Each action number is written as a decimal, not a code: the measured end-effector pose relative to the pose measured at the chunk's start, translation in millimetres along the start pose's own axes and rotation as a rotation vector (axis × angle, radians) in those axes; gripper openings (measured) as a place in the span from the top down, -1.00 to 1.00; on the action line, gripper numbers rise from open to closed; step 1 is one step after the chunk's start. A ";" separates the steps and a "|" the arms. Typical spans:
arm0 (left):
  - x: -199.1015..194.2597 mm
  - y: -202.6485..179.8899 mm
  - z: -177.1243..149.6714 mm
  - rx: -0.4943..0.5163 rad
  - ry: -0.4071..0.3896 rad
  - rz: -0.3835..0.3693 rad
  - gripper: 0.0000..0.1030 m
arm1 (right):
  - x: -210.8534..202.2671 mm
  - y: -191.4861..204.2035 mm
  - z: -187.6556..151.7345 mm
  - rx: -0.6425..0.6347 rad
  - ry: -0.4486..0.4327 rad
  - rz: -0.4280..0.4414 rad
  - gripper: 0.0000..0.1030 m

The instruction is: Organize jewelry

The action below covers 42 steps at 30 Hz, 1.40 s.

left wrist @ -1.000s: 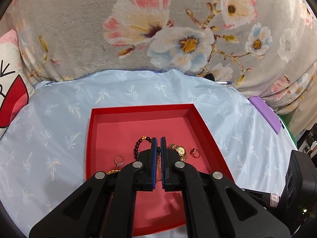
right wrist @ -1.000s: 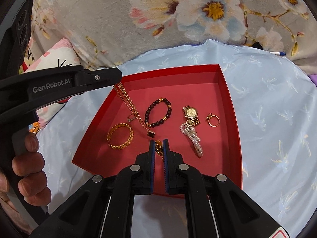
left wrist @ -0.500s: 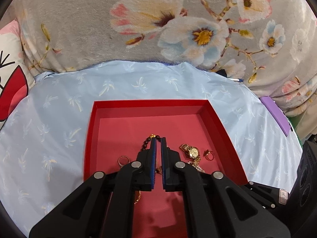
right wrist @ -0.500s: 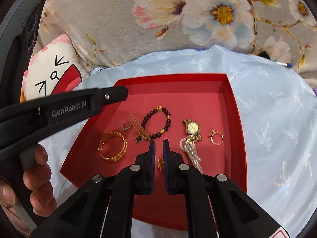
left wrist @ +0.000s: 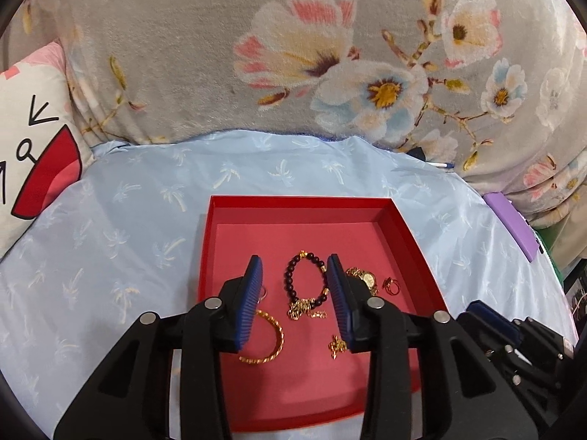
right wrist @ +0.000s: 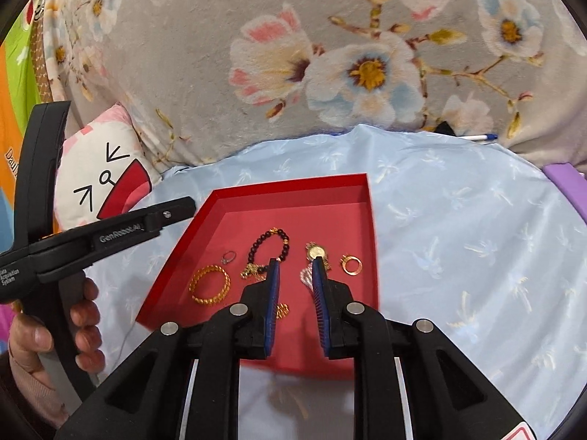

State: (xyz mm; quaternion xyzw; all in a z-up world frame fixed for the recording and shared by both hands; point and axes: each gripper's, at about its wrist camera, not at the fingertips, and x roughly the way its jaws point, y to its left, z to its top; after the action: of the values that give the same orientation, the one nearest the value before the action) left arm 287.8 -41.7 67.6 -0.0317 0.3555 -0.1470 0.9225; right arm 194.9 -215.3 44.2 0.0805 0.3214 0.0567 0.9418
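A red tray lies on the pale blue cloth and holds jewelry. In it are a dark bead bracelet, a gold chain heaped at its near end, a gold bangle, a gold watch, a gold ring, a small silver ring and a pearl piece. My left gripper is open and empty above the tray. My right gripper is open and empty over the tray's near part.
A floral grey blanket rises behind the cloth. A cartoon pillow lies at the left. A purple case and a pen lie at the right. A small gold pendant lies in the tray.
Both grippers have opened. The gold chain, held taut between them a second ago, now lies heaped in the tray by the bead bracelet. Both grippers have drawn back.
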 end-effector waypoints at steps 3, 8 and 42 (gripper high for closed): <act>-15.5 3.5 -9.5 -0.008 0.000 0.010 0.22 | -17.2 -4.1 -10.8 0.017 0.002 -0.003 0.60; -40.7 6.8 -31.3 -0.012 -0.010 0.032 0.05 | -42.6 -5.6 -37.3 0.029 0.017 -0.019 0.49; -64.3 -1.0 -196.7 0.040 0.203 0.085 -0.22 | -67.3 12.4 -168.4 -0.001 0.253 -0.068 0.48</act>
State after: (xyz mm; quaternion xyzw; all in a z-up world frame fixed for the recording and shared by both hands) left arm 111.4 -14.7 -37.2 0.0167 0.4453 -0.1172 0.8875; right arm 37.7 -194.4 -44.8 0.0615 0.4403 0.0346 0.8951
